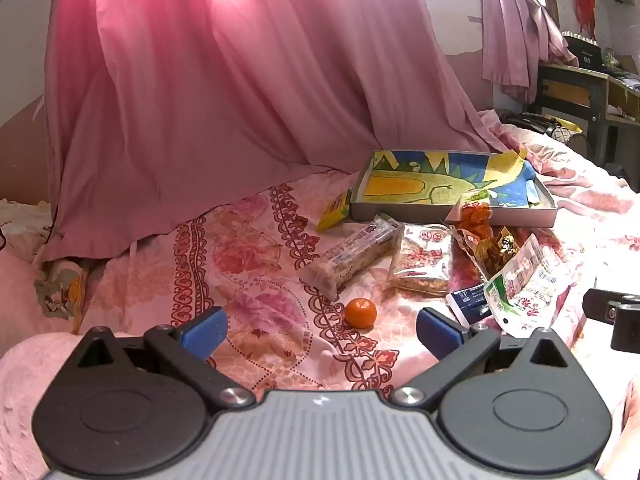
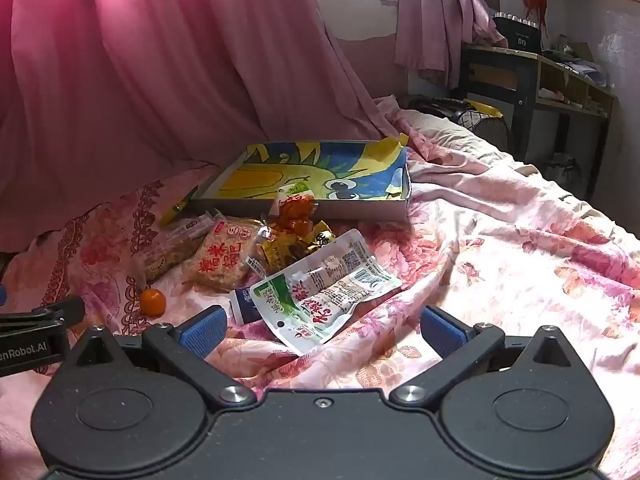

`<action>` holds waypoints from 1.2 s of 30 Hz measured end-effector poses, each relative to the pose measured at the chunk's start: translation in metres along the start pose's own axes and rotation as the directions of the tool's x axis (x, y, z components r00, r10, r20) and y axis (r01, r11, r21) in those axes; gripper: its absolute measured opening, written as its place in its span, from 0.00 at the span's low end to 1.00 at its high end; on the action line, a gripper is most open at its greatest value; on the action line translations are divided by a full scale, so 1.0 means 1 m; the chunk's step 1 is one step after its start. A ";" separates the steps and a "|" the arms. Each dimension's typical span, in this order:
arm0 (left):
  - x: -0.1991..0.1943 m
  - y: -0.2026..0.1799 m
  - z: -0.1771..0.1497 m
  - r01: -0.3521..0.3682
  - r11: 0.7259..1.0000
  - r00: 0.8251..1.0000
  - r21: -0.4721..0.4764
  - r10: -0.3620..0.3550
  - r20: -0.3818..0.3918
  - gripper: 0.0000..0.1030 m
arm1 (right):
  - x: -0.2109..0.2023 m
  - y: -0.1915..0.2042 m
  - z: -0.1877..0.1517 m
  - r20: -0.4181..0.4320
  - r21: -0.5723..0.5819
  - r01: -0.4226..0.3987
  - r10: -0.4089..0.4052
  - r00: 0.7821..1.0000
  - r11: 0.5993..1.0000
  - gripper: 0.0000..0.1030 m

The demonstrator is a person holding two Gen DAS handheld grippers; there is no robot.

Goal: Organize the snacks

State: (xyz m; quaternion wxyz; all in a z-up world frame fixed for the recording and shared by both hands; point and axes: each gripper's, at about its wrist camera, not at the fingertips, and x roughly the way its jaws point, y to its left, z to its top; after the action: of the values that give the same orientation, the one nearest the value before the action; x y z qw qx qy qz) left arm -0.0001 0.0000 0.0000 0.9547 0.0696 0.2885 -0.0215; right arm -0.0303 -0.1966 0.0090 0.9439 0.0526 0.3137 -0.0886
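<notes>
On a bed under a soft floral bedspread, pink, with dark red lace-like borders. At ten o'clock, a smooth pink curtain in long folds down onto the bed. Low at centre in the left wrist view, left gripper: black plastic arms, ribbed blue pads, spread as wide as possible, nothing held, only cloth between. Just past it at one o'clock, a small round tangerine, glossy orange, loose on the cloth. Beyond, at twelve to one o'clock, a long clear-wrapped snack bar, then a squarish clear packet of crumbly golden pieces, touching or nearly so. Further back, a shallow rectangular grey cardboard tray lined with a blue and yellow cartoon print; a yellow packet propped against its left wall. At two o'clock, crinkly orange and gold wrappers heaped by the tray's front wall. Nearer, a flat white and green pouch, shiny, over a dark blue sachet. In the right wrist view, right gripper: same build, also fully apart and empty, pouch lying just ahead of the pads. At three o'clock, rumpled bedspread, then a wooden desk.
</notes>
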 end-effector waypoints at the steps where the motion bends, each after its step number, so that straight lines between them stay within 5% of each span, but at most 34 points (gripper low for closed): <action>1: 0.000 0.000 0.000 0.001 1.000 1.000 -0.001 -0.001 -0.001 1.00 | 0.000 0.000 0.000 0.000 0.000 0.000 0.000 1.000 1.000 1.00; 36: 0.000 0.000 0.000 -0.001 1.000 1.000 0.003 0.001 -0.005 1.00 | 0.004 -0.003 -0.003 -0.027 0.015 -0.001 0.001 1.000 1.000 0.99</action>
State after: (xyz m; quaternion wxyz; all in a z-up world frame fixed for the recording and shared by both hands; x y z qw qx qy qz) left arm 0.0000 0.0000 0.0000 0.9539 0.0712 0.2907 -0.0213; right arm -0.0291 -0.1997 0.0041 0.9393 0.0609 0.3256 -0.0896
